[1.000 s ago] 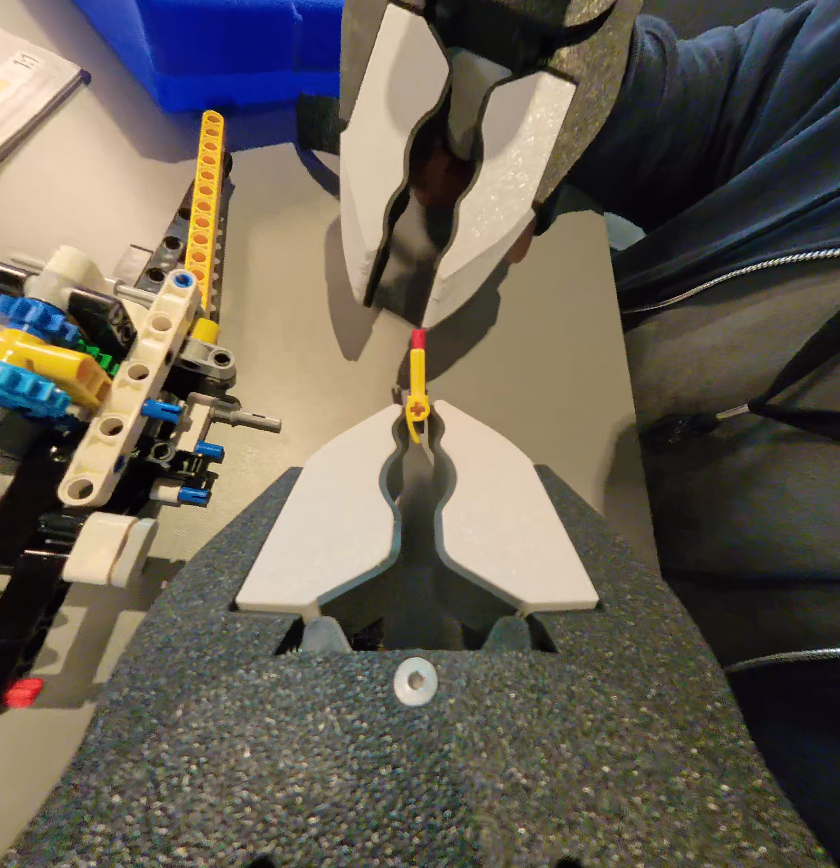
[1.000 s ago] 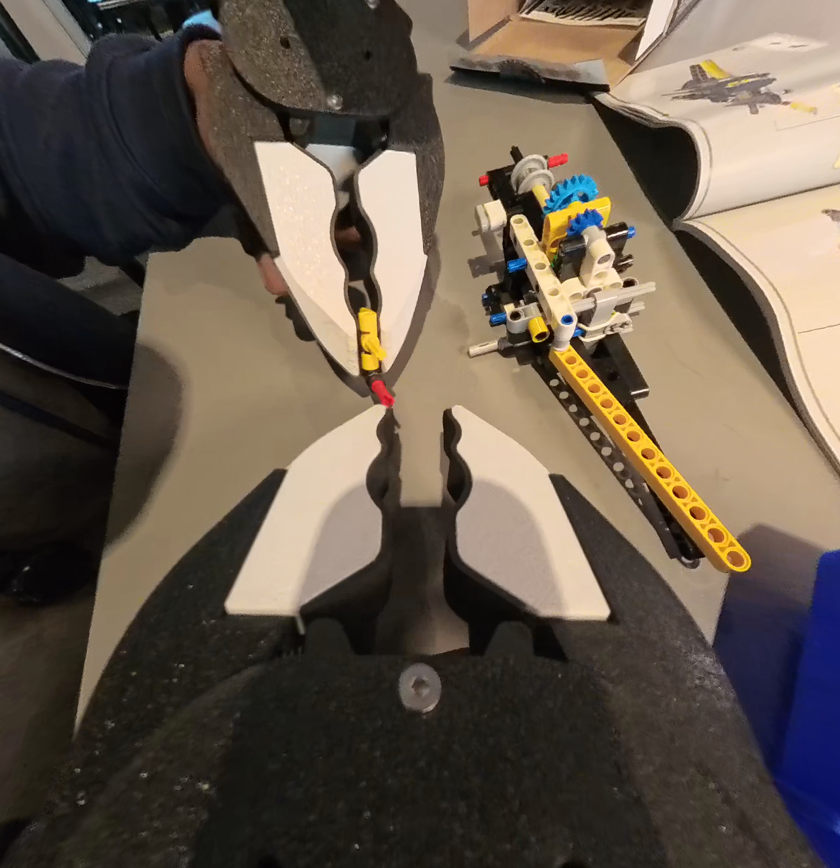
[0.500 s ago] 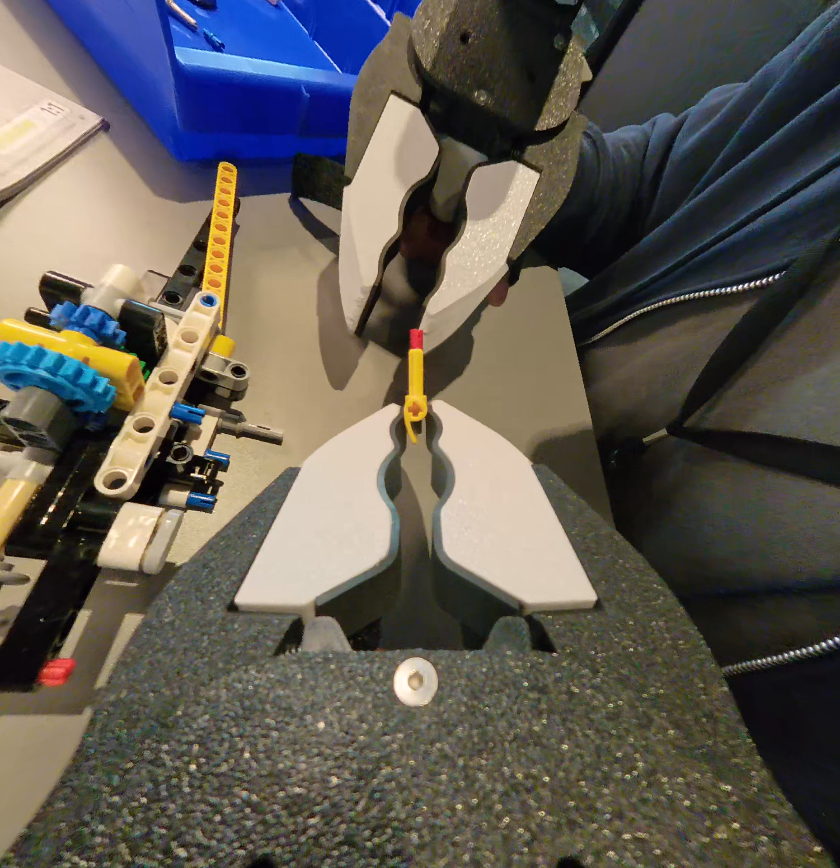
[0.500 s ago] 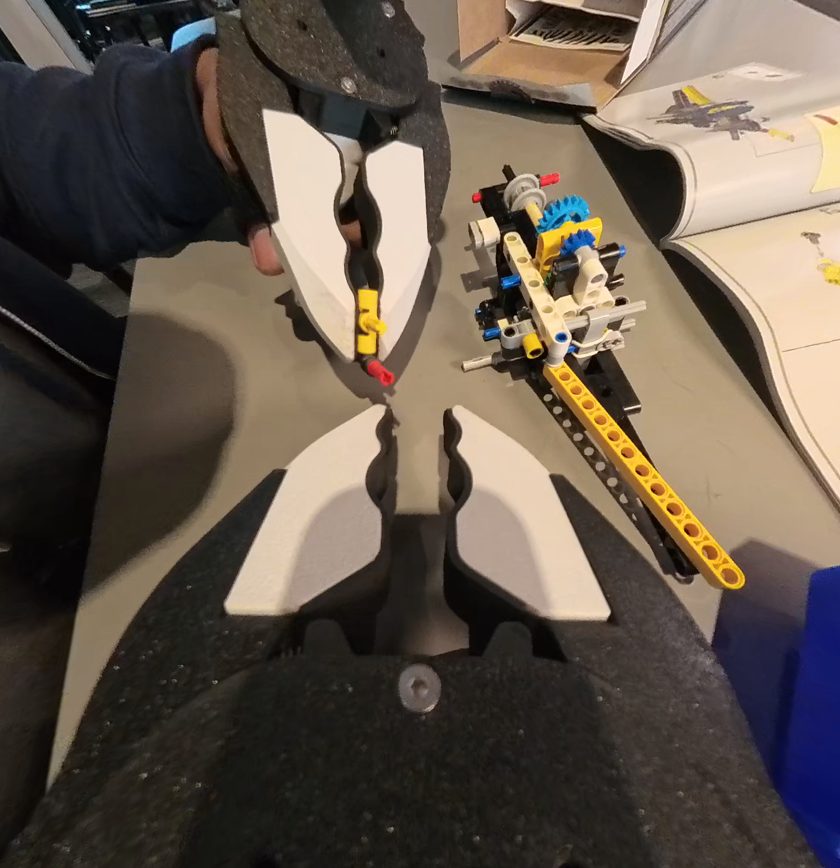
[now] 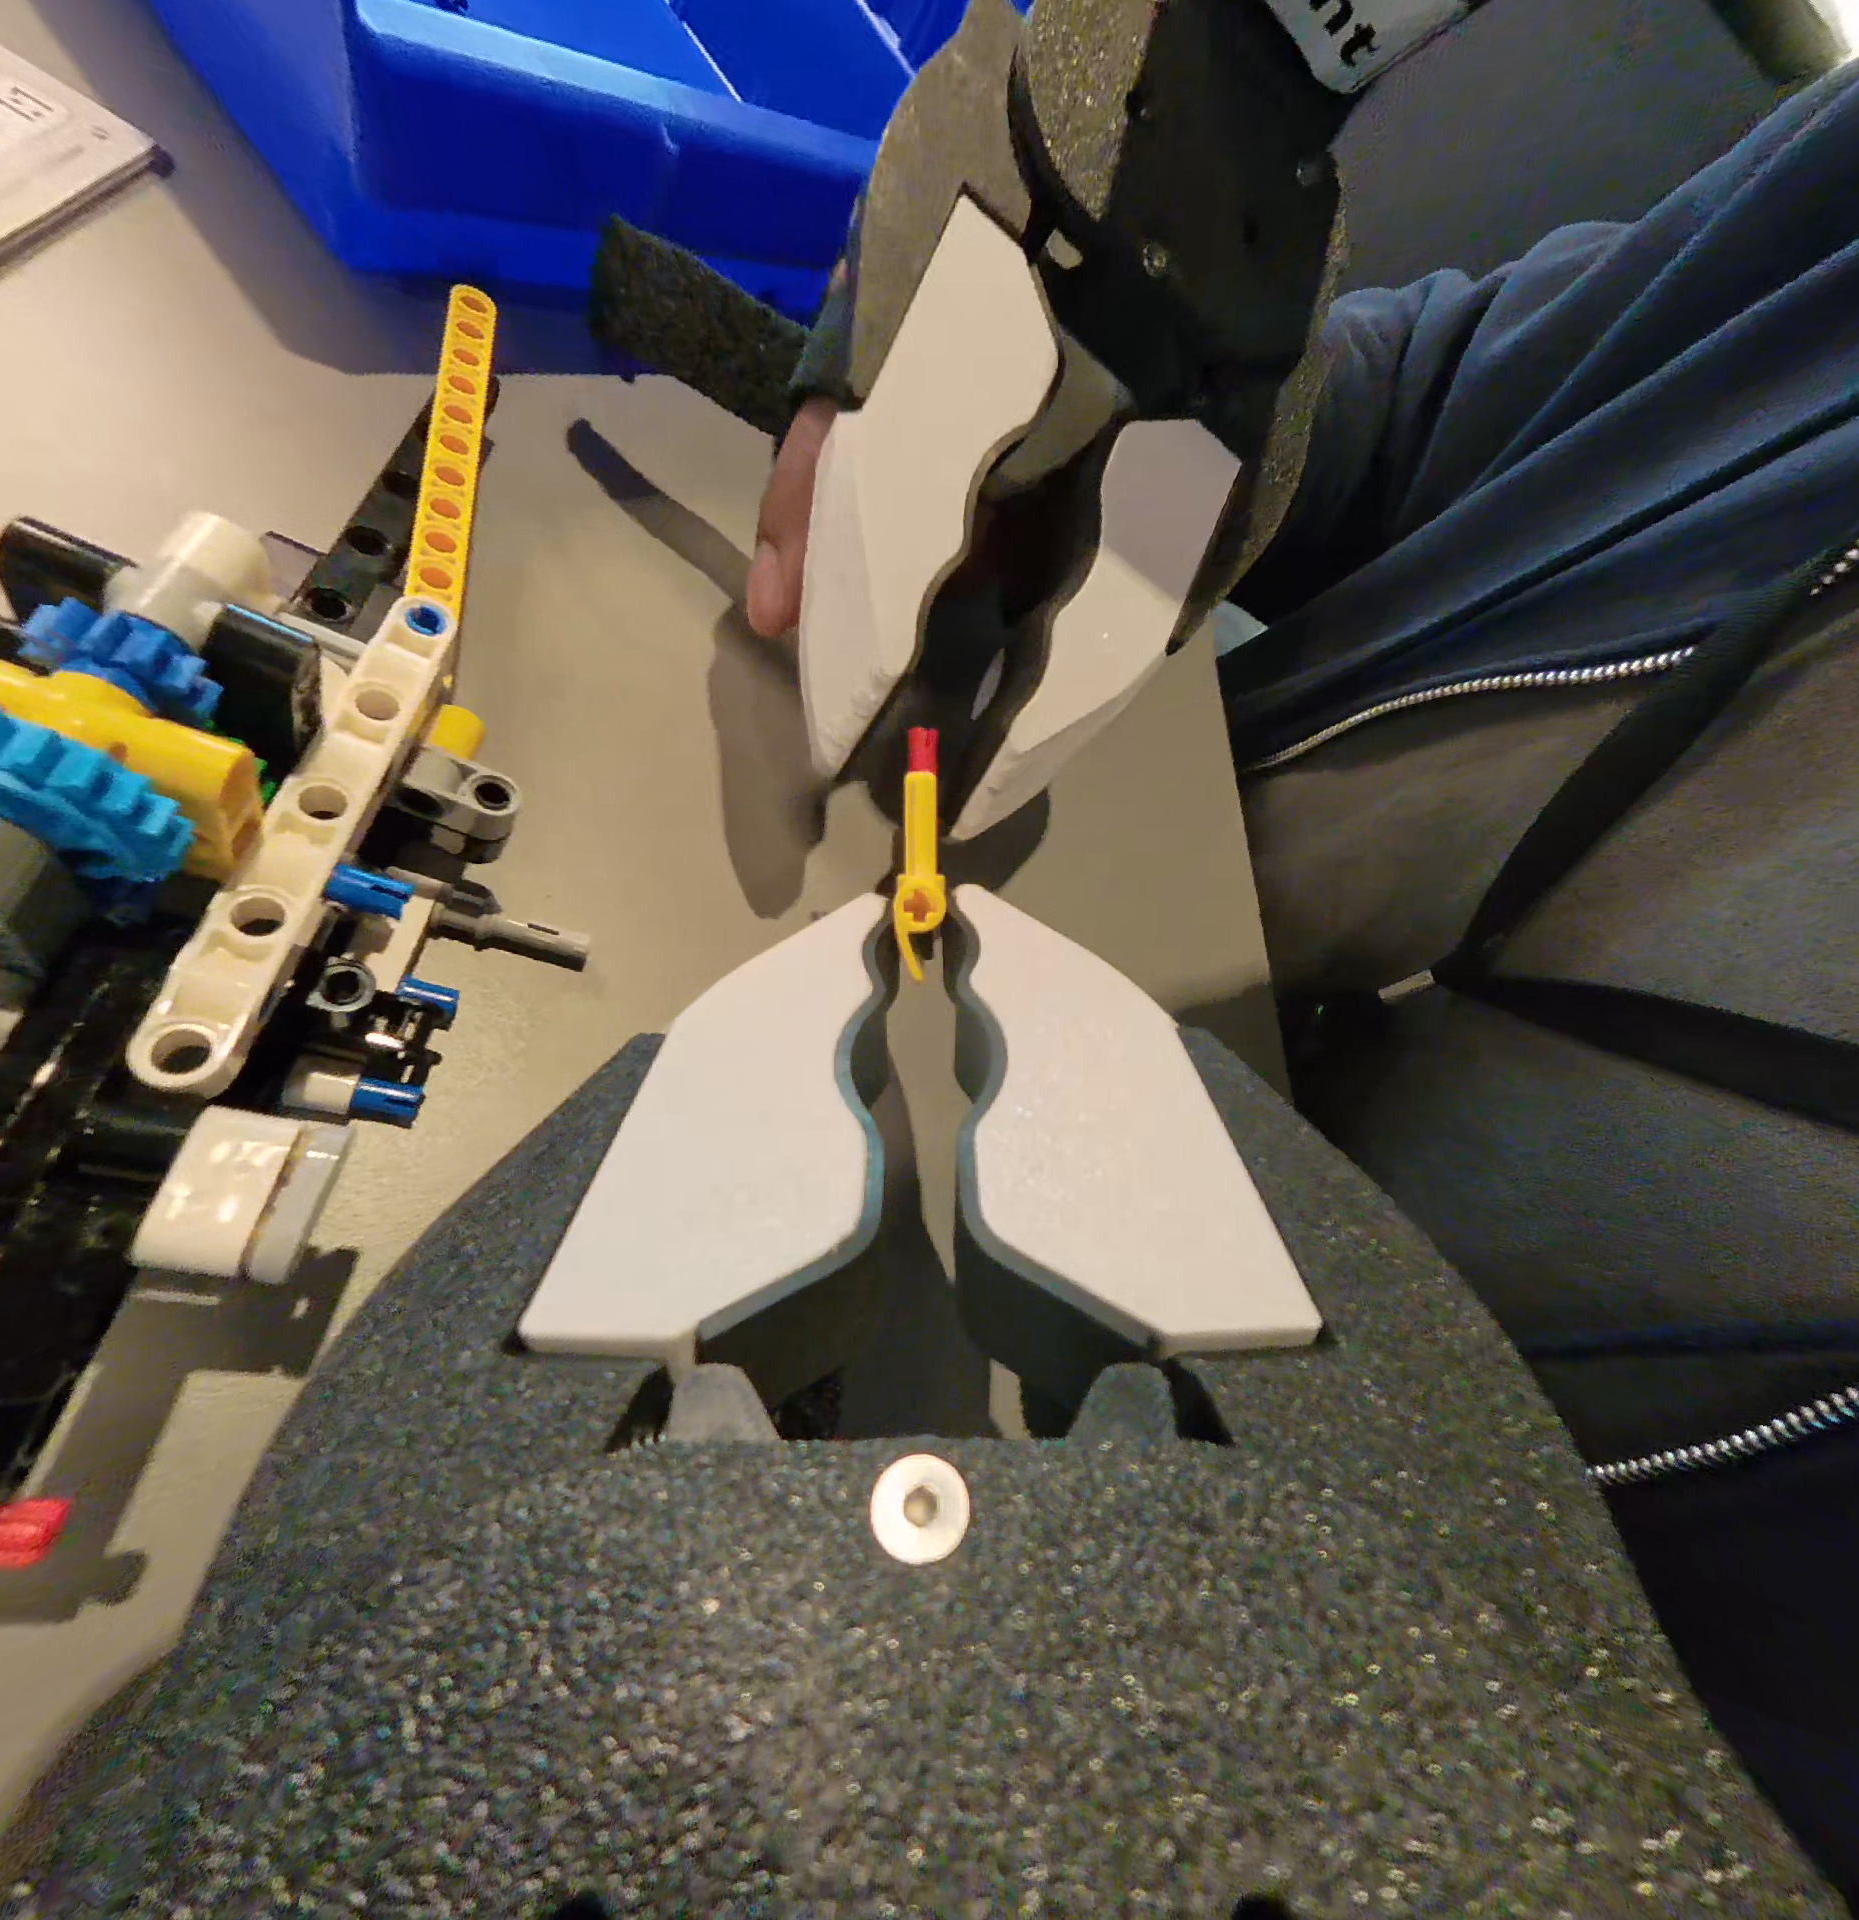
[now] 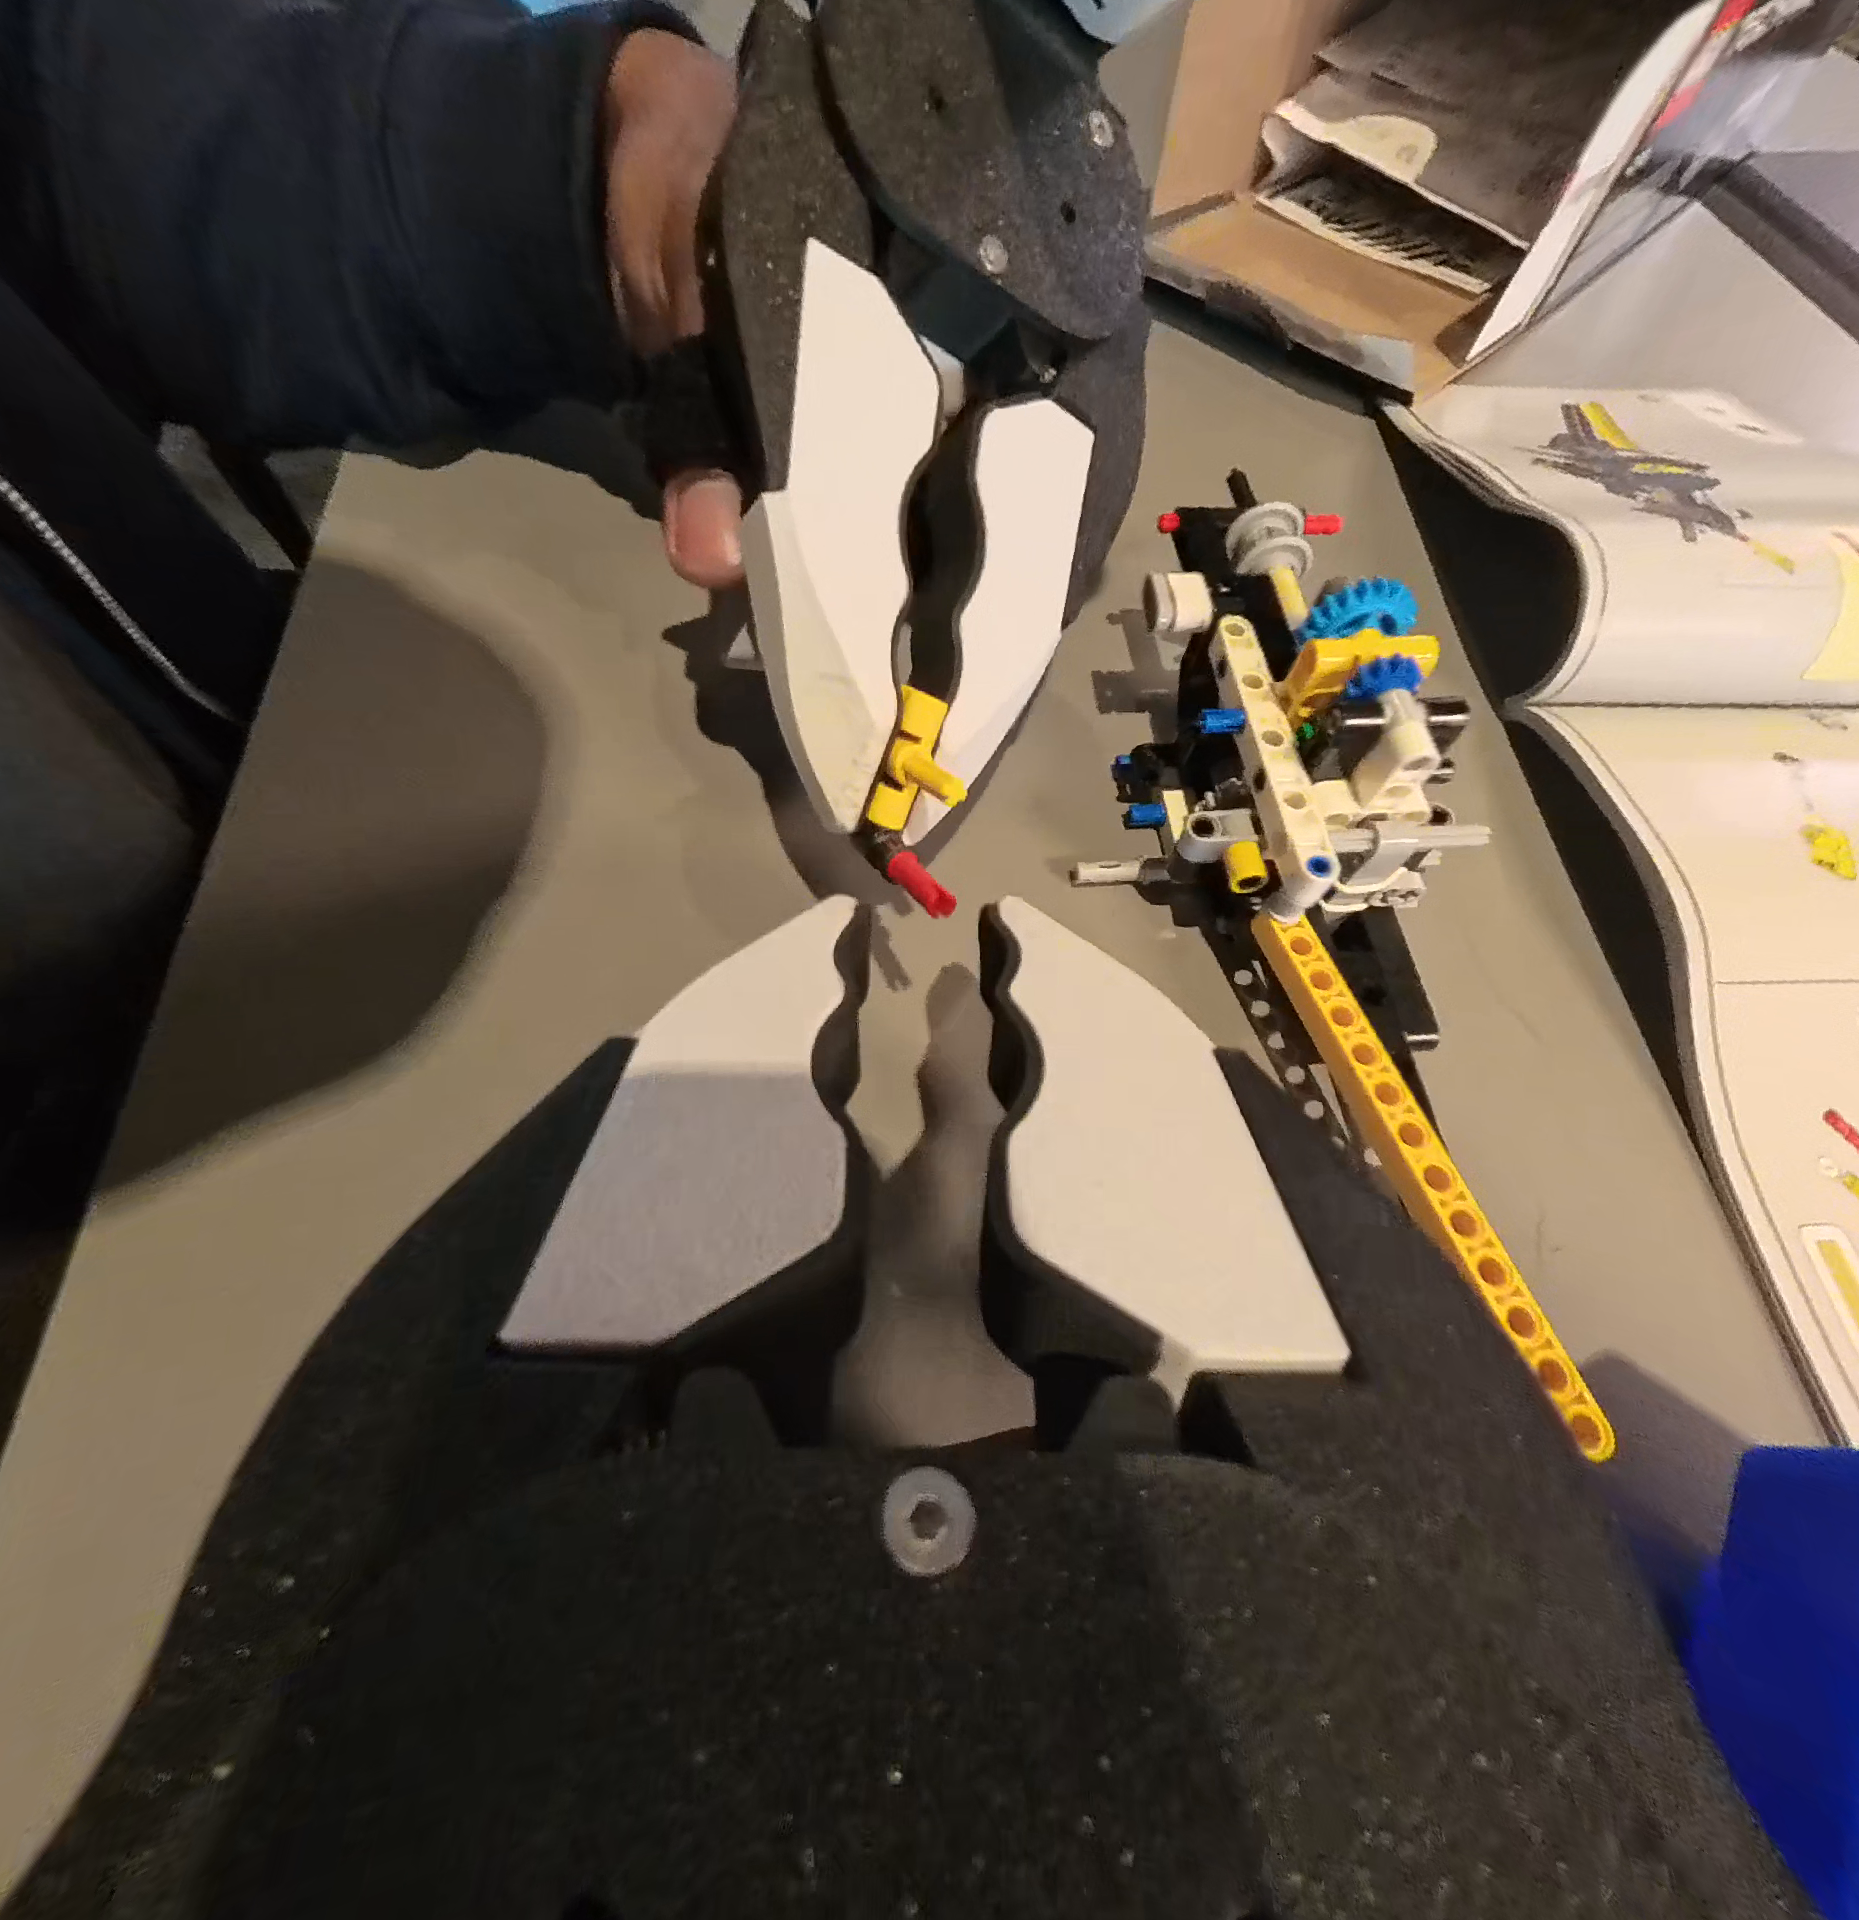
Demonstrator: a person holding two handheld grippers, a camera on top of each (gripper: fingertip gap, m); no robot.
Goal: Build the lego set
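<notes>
grey table [image 6: 405, 831], blue bin [image 5: 551, 135], cardboard box [image 6: 1299, 208]

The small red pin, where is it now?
The red pin sticks out of the yellow piece gripped by the left gripper, just before the open right gripper.

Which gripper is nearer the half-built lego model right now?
Neither by much. The left gripper, shut on the yellow piece, has the model beside it; the right gripper, jaws open, faces it tip to tip, with the model off to its side.

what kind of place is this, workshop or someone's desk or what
Probably a hobby or lab desk set up for lego building: a grey tabletop with an open instruction booklet, a blue parts bin and a half-built Technic model.
</notes>
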